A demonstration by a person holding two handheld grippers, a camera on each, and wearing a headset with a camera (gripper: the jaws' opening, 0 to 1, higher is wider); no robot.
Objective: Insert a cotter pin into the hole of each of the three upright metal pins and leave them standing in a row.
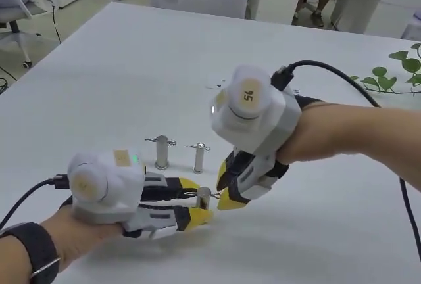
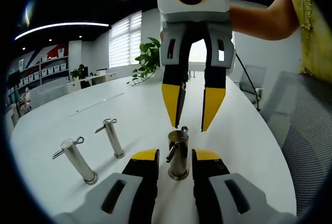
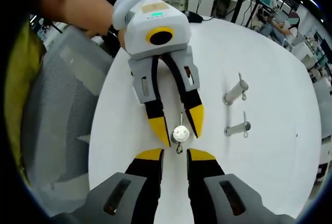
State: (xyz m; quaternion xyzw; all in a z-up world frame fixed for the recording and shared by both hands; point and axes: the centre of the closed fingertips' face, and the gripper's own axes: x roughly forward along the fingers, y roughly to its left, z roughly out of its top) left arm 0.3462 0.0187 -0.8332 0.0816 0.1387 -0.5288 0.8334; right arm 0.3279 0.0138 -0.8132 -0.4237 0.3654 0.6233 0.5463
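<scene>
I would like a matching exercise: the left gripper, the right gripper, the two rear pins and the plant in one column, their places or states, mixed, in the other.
1 left gripper
2 right gripper
3 rear pins
4 plant

A green, at the table's far right
B low, jaws on either side of the nearest pin
C upright, a cotter pin through each
D pointing down, tips just above the nearest pin

Pairs: 1-B, 2-D, 3-C, 4-A

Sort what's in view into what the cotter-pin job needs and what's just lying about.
Job: nearest metal pin, middle metal pin, leftmost metal pin, a cotter pin in each; left gripper; right gripper.
Lying about: plant, office chair.
</scene>
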